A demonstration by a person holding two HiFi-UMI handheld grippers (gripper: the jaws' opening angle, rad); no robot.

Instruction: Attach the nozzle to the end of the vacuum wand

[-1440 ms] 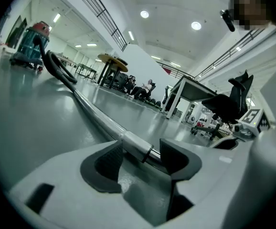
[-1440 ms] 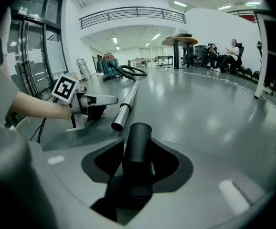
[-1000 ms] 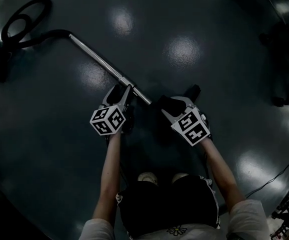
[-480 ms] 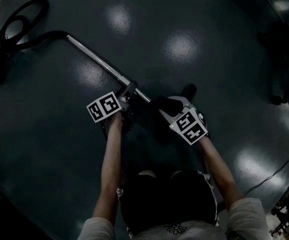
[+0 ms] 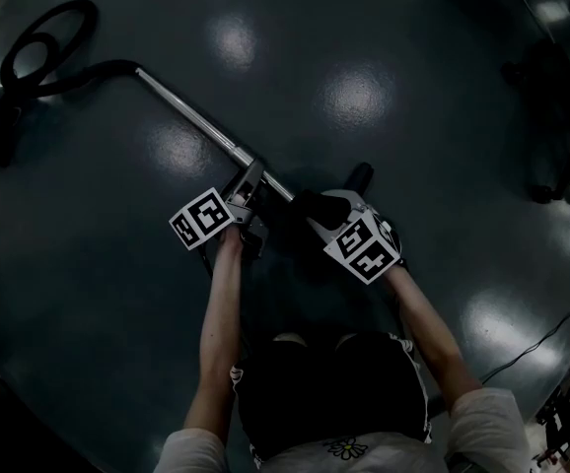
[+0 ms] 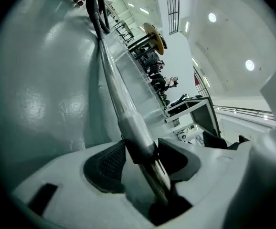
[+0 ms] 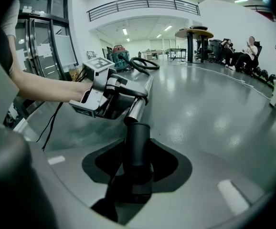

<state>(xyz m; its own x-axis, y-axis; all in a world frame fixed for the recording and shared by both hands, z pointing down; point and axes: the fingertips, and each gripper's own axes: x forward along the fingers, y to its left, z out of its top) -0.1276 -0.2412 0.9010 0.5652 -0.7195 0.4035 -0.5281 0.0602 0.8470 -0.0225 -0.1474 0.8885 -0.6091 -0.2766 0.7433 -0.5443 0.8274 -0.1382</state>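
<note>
Black tubular nozzle point(image 7: 138, 137) at tip of chrome vacuum wand point(image 6: 110, 87).
Jaws closing: left gripper point(image 6: 138, 151) pinches vacuum wand, right gripper point(image 7: 137, 162) pinches nozzle.

The glossy dark floor point(image 5: 384, 57) carries a coiled black hose point(image 5: 88, 70) and, far right, a thin cable point(image 5: 546, 341).

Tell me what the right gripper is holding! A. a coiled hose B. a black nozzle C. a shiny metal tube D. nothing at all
B: in the right gripper view, the black nozzle sits clamped between the jaws of the right gripper, aimed toward the vacuum wand.
</note>
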